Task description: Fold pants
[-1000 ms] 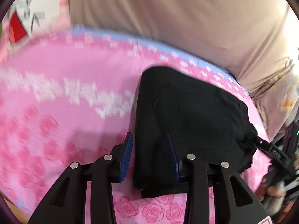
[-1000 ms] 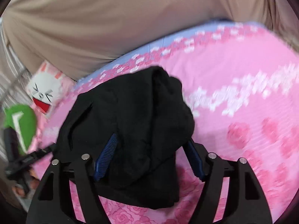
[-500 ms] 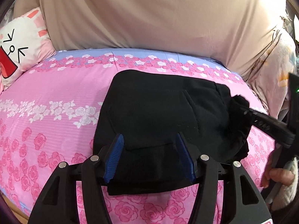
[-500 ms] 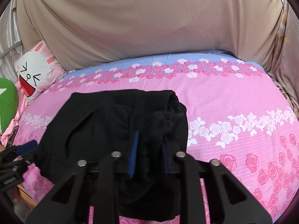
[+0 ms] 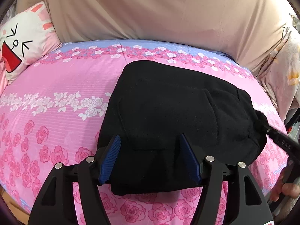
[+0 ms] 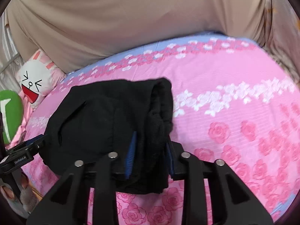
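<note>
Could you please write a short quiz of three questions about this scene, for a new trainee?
1. True or false: the black pants lie on a pink rose-print bedsheet.
2. Which gripper is clamped on the pants? A) left gripper B) right gripper
3. Fill in: the rabbit-face pillow lies at the bed's ____ end, seen from both cameras.

Key: 1 true; 2 B, the left gripper's jaws are wide apart; 3 left.

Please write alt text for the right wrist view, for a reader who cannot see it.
The right gripper is shut on the near right edge of the folded black fabric pants, which lie on a pink rose-print bedsheet. A white cartoon-rabbit pillow sits at far left.
</note>
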Action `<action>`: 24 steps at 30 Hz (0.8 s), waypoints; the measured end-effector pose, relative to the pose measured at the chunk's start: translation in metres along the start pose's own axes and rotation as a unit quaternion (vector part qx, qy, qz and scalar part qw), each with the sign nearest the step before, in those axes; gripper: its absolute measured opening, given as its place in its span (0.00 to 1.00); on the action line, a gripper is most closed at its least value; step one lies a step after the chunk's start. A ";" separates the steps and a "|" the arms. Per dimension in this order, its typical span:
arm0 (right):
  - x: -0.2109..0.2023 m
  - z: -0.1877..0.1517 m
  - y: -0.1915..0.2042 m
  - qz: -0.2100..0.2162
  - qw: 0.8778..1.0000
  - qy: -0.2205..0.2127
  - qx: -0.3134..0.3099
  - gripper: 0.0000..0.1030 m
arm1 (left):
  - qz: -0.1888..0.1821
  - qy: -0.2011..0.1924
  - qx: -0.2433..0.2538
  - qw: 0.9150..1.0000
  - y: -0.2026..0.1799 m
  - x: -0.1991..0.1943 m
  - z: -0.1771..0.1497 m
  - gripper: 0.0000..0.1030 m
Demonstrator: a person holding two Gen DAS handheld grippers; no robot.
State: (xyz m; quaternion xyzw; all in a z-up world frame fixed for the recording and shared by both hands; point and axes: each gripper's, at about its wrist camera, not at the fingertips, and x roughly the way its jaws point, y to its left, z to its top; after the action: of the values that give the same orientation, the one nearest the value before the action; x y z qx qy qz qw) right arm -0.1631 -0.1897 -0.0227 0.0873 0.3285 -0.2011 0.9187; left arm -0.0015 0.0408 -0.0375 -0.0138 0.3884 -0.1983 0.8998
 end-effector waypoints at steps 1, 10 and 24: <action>-0.004 0.002 0.004 -0.013 1.000 -0.008 -0.012 0.29 | -0.002 -0.002 0.002 1.000 -0.001 -0.001 0.000 0.63; -0.029 0.032 -0.001 0.027 0.999 -0.043 -0.004 0.35 | -0.009 -0.004 0.019 1.000 -0.018 -0.002 -0.001 0.74; 0.017 0.068 0.032 0.076 0.996 -0.029 -0.042 0.09 | -0.009 0.003 0.026 1.000 -0.027 0.004 -0.003 0.77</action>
State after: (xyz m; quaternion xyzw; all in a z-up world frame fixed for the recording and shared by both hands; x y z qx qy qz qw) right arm -0.0991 -0.1854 0.0198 0.0670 0.3020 -0.1187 0.9435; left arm -0.0106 0.0151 -0.0374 0.0063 0.3856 -0.2162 0.8970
